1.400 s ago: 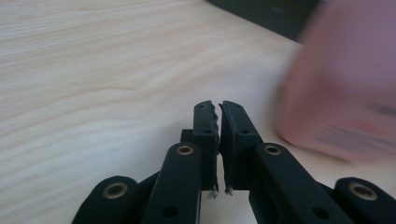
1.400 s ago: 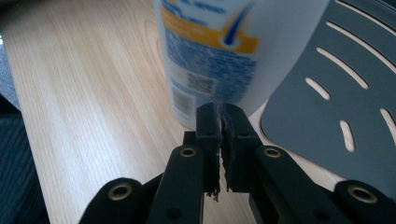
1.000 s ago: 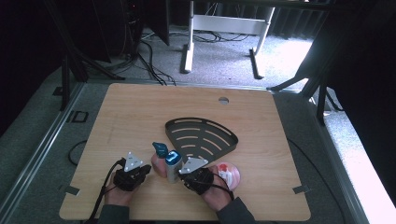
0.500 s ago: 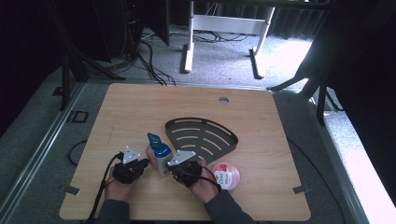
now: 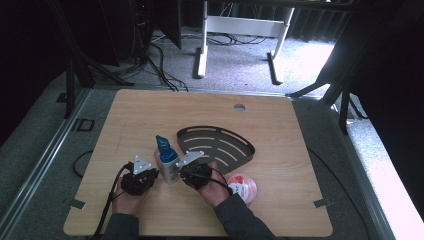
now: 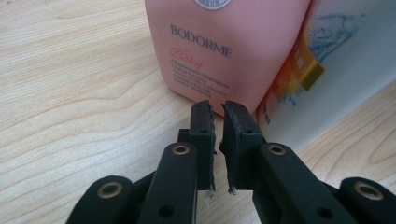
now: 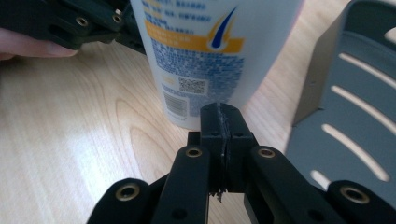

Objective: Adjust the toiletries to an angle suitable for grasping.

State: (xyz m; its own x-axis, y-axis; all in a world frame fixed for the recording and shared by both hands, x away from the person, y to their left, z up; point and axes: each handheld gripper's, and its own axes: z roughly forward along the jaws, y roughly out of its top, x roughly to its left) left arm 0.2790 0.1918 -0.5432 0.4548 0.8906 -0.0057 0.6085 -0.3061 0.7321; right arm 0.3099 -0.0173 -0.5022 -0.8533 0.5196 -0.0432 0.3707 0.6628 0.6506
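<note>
Bottles: in the high view a white bottle with a blue cap (image 5: 166, 159) stands upright on the tabletop (image 5: 280, 125), between the left hand-held gripper (image 5: 141, 176) and the right hand-held gripper (image 5: 194, 167), just in front of the dark slotted corner tray (image 5: 220, 145). A round pink-and-white container (image 5: 243, 186) lies near the right forearm.

In the left gripper view the left hand-held gripper (image 6: 218, 116) has its jaws nearly together, a thin slit between the pads and nothing held. Its tips sit at the base of a pink bottle (image 6: 224, 46); I cannot tell whether they touch it. The white bottle (image 6: 345, 60) stands right behind the pink one.

In the right gripper view the right hand-held gripper (image 7: 220, 116) has its pads pressed together, empty, tips just short of the foot of the white bottle (image 7: 210, 51). The tray (image 7: 350, 107) lies at the right, the other gripper (image 7: 70, 23) at the upper left.
</note>
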